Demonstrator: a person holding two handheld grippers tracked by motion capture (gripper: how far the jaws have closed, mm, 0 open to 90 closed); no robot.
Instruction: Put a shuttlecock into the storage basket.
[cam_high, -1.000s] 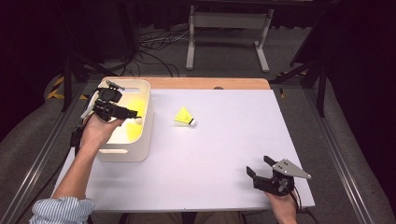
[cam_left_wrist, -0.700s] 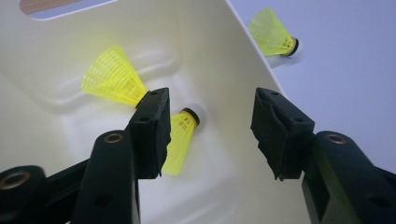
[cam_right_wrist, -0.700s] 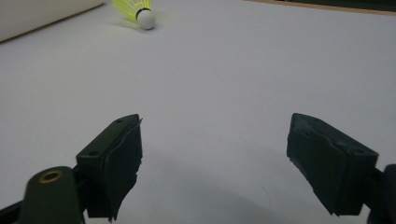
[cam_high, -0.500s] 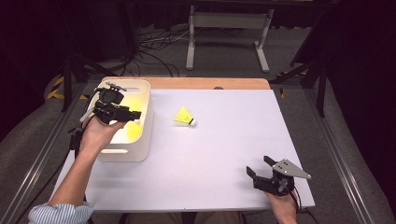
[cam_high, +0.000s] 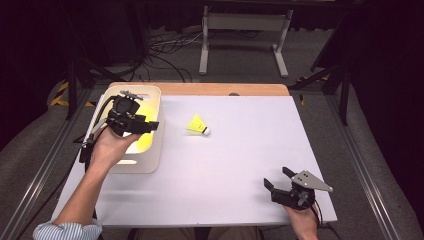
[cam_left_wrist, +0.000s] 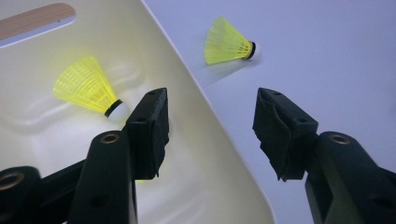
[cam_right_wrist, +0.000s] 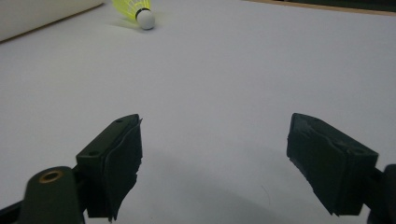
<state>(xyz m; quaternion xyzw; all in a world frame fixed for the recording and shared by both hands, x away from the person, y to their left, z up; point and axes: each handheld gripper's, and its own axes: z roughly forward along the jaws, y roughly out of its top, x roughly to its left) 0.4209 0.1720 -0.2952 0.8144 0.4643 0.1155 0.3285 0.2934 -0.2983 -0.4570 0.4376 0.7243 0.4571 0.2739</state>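
A yellow shuttlecock (cam_high: 197, 125) (cam_left_wrist: 231, 42) (cam_right_wrist: 135, 9) lies on its side on the white table (cam_high: 240, 160), just right of a cream bin (cam_high: 150, 162) (cam_left_wrist: 196, 154). A second yellow shuttlecock (cam_left_wrist: 88, 88) (cam_high: 144, 142) lies inside the bin. My left gripper (cam_high: 151, 125) (cam_left_wrist: 210, 126) hovers over the bin's right rim, its jaws pointing toward the table shuttlecock. Its jaws have just been opening and stand open with nothing between them. My right gripper (cam_high: 276, 177) (cam_right_wrist: 215, 154) rests open and holding nothing near the front right corner of the table.
A wooden strip (cam_high: 220, 89) runs along the table's far edge. Behind it on the floor are a metal stand (cam_high: 240, 30) and loose cables (cam_high: 165, 50). Metal rails run along both sides of the table.
My left gripper has shifted slightly to the right above the bin, toward its right rim. The right gripper and both shuttlecocks have stayed put.
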